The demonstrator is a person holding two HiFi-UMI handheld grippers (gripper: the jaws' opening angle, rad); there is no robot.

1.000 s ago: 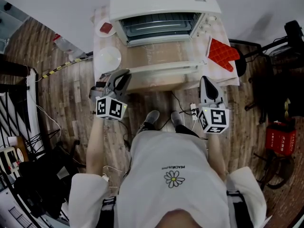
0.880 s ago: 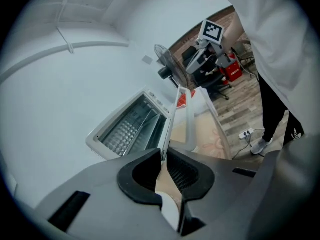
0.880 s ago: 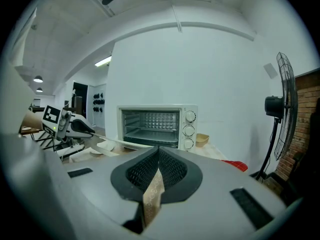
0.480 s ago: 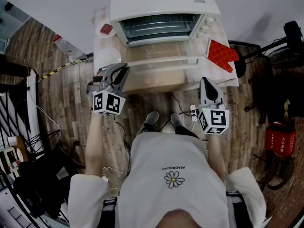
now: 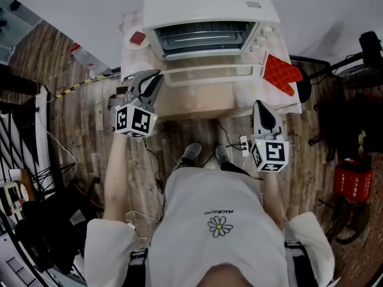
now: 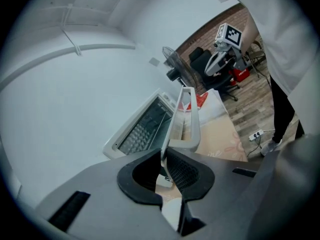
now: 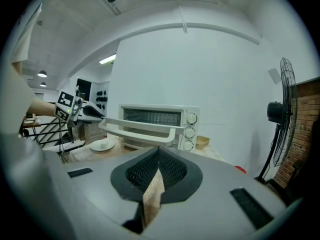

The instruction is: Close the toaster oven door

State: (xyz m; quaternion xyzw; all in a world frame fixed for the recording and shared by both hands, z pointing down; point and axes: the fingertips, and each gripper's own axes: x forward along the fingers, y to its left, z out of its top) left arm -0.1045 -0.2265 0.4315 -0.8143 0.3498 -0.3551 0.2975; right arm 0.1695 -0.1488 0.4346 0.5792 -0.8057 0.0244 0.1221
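The white toaster oven [image 5: 209,5] stands at the back of the table, its glass door [image 5: 212,75] about half raised. My left gripper [image 5: 154,76] is at the door's left end. In the left gripper view the door's thin edge [image 6: 172,129] runs between the pads, and the left gripper [image 6: 164,159] is shut on it; the white handle bar [image 6: 192,119] lies just right of it. My right gripper [image 5: 262,106] hovers off the table's front right corner, clear of the oven. In the right gripper view its pads meet, and the right gripper [image 7: 158,154] holds nothing.
A red quilted mitt [image 5: 281,72] lies right of the oven. A small dish with something red [image 5: 139,39] sits at the oven's left, and a white plate [image 7: 102,145] is nearer the front. A power strip [image 5: 244,141] and cables lie on the wooden floor below.
The door has swung up from nearly flat to about half raised. My left gripper has risen and moved toward the oven with it. The right gripper has stayed put.
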